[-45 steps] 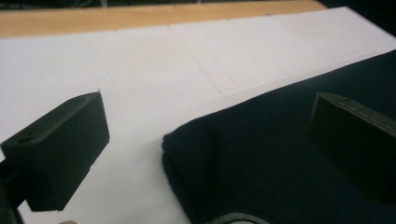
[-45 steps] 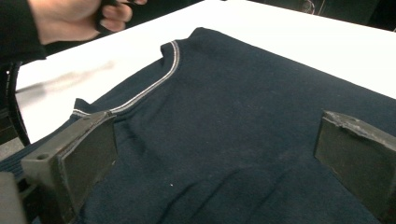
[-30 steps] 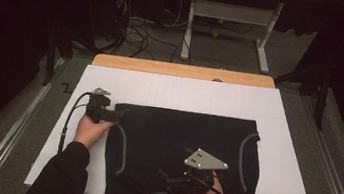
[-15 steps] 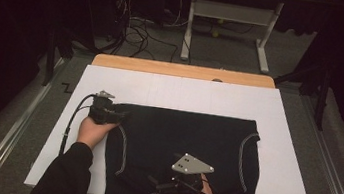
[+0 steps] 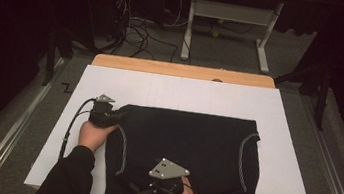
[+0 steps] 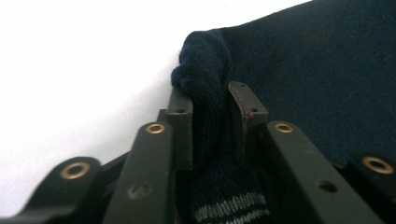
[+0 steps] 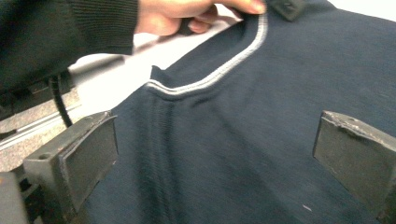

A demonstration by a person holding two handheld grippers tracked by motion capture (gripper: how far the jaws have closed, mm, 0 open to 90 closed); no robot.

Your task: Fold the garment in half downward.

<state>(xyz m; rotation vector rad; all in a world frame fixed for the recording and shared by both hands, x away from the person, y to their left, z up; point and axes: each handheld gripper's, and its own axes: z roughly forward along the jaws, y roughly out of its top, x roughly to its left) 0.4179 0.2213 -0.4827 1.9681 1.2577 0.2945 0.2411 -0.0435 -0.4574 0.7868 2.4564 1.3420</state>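
Left hand-held gripper (image 6: 210, 121) pinches navy sweater (image 5: 189, 144) shoulder on table (image 5: 185, 94).

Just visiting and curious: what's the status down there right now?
Left gripper just closed, pinching the dark sweater at its corner. Right gripper open above the fabric. White board under it; nothing in the way.

Past my fingers I see a white sheet (image 5: 185, 93) covering the bench (image 5: 183, 71), whose pale wooden edge shows along the far side. Beyond that edge lies a grey carpeted floor (image 5: 226, 49) with a tangle of black cables (image 5: 136, 27) and a white metal frame (image 5: 228, 18) standing on it. Everything farther off is dark, and metal rails (image 5: 8, 136) flank the bench.
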